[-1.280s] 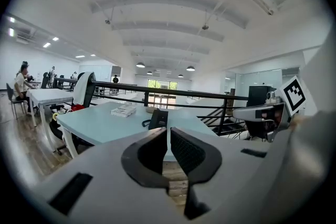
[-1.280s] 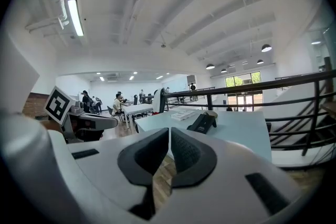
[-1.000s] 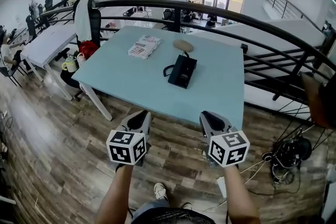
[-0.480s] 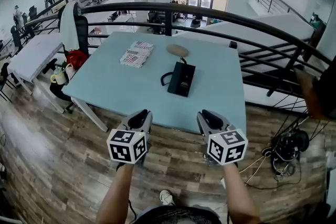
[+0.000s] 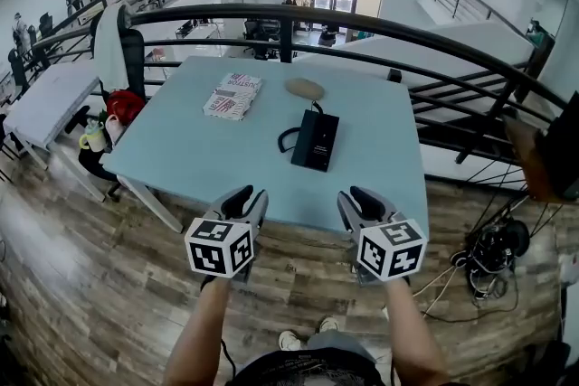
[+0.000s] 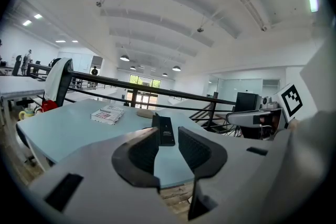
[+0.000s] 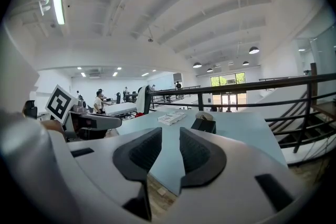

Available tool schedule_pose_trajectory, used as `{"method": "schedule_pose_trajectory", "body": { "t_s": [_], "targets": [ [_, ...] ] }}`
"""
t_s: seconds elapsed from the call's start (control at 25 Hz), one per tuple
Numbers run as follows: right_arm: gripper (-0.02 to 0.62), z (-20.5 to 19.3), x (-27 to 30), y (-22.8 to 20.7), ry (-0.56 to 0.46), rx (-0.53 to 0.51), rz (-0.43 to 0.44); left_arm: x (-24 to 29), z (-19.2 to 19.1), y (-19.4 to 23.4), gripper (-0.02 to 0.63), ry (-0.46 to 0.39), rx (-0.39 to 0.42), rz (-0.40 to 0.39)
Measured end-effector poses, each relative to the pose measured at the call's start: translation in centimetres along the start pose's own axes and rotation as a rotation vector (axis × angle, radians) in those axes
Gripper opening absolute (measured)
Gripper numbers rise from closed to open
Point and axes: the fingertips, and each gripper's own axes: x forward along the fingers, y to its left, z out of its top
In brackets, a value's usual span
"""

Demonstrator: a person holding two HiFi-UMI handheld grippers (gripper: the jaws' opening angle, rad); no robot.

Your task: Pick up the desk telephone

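now nearer the desk telephone [image 5: 316, 140], the left tool [image 5: 244, 197] and right tool [image 5: 362, 198] are both opening, empty.

The tabletop [image 5: 199, 154] is pale blue. The desk telephone [image 5: 316, 140] is black. The booklet [image 5: 232, 96] is white with red print, and the oval pad [image 5: 305, 89] is tan. The floor [image 5: 90, 276] shows brown and grey wood planks. The railing [image 5: 380, 24] is black.

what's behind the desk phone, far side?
A tan oval object lies on the table beyond the far end of the desk telephone; a black railing stands past the table edge. The phone's far face is hidden.
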Motion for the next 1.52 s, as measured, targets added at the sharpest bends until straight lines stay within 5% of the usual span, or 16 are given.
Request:
{"method": "schedule_pose_trajectory", "body": {
  "t_s": [0.84, 1.52],
  "targets": [
    [0.141, 0.8, 9.2, -7.8, 0.017, 0.055, 0.011, 11.6, 1.5, 3.8, 0.127, 0.048, -0.019, -0.023],
    [0.184, -0.3, 19.3, -16.5, 0.126, 0.144, 0.068, 24.2, 1.3, 6.8, 0.156, 0.173, -0.098, -0.050]
  ]
}}
